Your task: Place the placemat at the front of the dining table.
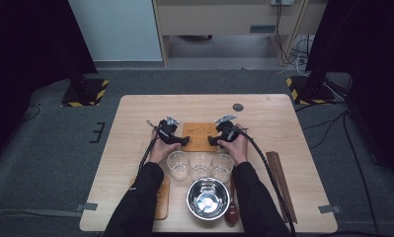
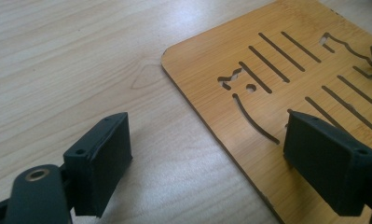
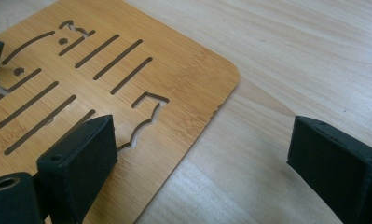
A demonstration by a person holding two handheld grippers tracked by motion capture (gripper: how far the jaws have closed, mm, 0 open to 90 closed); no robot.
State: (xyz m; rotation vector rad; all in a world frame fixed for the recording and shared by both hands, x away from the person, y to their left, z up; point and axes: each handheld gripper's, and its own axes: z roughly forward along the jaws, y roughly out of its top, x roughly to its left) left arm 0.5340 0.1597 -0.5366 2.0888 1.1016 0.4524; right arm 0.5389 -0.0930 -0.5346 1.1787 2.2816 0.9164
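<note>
High view: left gripper (image 1: 183, 140) and right gripper (image 1: 213, 141), jaws open, straddle bamboo trivet (image 1: 199, 134) edges; next, likely close and lift

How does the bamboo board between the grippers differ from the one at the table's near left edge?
The slotted bamboo board lies mid-table beyond the three glasses, in full sight; the second bamboo board lies at the near left edge, partly hidden under the person's left sleeve. The slotted bamboo board has the left hand-held gripper and right hand-held gripper at its ends, jaws open; the second bamboo board has neither near it. Both are flat, orange-brown, round-cornered.
</note>
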